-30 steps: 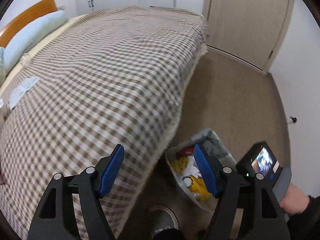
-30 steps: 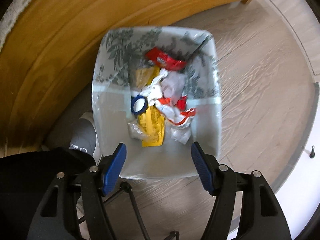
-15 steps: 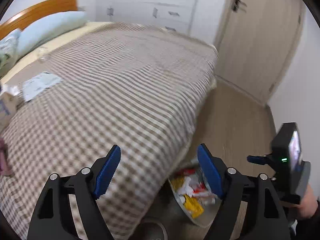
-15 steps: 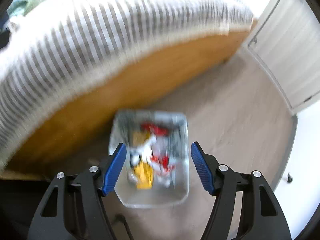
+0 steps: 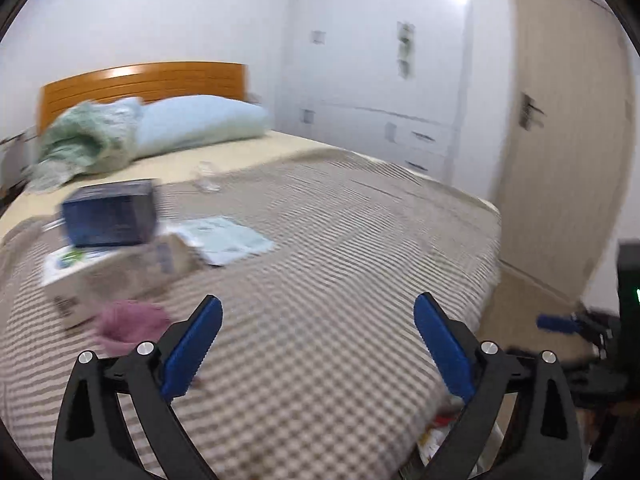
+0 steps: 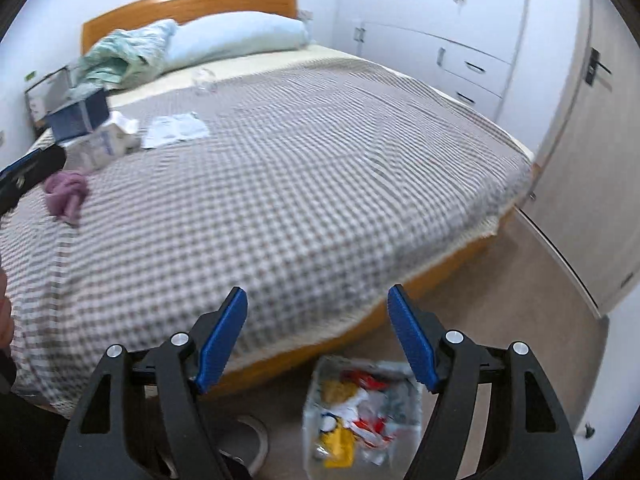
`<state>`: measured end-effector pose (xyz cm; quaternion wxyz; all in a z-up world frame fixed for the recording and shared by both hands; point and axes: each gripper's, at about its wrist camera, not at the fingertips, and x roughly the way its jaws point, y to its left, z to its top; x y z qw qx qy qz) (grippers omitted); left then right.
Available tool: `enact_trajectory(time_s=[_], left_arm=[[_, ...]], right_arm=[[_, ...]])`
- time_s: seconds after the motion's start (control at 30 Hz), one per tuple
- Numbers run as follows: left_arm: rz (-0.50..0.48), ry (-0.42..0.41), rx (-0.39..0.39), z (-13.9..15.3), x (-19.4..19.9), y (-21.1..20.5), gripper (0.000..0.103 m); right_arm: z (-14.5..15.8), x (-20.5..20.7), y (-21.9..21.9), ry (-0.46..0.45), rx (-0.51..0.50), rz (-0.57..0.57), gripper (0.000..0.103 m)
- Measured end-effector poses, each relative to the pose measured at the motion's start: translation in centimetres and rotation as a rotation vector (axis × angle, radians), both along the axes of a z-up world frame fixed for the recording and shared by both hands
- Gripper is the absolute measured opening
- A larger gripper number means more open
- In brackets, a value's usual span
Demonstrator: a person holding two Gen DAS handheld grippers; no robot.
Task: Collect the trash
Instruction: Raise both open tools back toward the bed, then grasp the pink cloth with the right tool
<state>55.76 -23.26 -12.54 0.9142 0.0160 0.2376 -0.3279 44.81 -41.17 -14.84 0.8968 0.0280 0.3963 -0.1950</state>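
The trash bin, full of colourful wrappers, stands on the floor by the bed's side, low in the right wrist view. My right gripper hangs above it with jaws opening and nothing between them. My left gripper is over the checked blanket, its jaws also opening wide and empty. Ahead on the bed lie a blue box on a white carton, a paper sheet, a mauve crumpled cloth and a small clear plastic item.
A pillow and a green quilt lie at the wooden headboard. White cupboards and a door line the far side. A slipper sits on the floor next to the bin.
Both grippers rose and tilted up from the bin toward the bed top. The bin sank to the bottom of both views. The left jaws spread wider.
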Motion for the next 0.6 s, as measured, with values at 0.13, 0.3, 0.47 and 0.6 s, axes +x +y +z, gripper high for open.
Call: enact_trajectory(time_s=[0.13,0.3,0.47,0.6], left_arm=[[0.17,0.03,-0.09,0.5,2.1,4.8,0.095],[0.317,0.137,-0.156,-0.6,5.9,10.1,0.095],[0.415,0.364,-0.245,-3.8,10.5,14.4,0.095],[0.503,0.486,-0.322,-5.7,12.1,17.7,0.095]], right_arm=[[0.6,2.5,2.4,-0.011,0.001,0.081,0.07],[1.2,7.0,5.8,-0.034,-0.009,0.168,0.07],[0.8,10.0,8.5,-0.103,0.063,0.198,0.07],[-0.6,13.1,11.7,-0.119,0.135,0.301,0.07]])
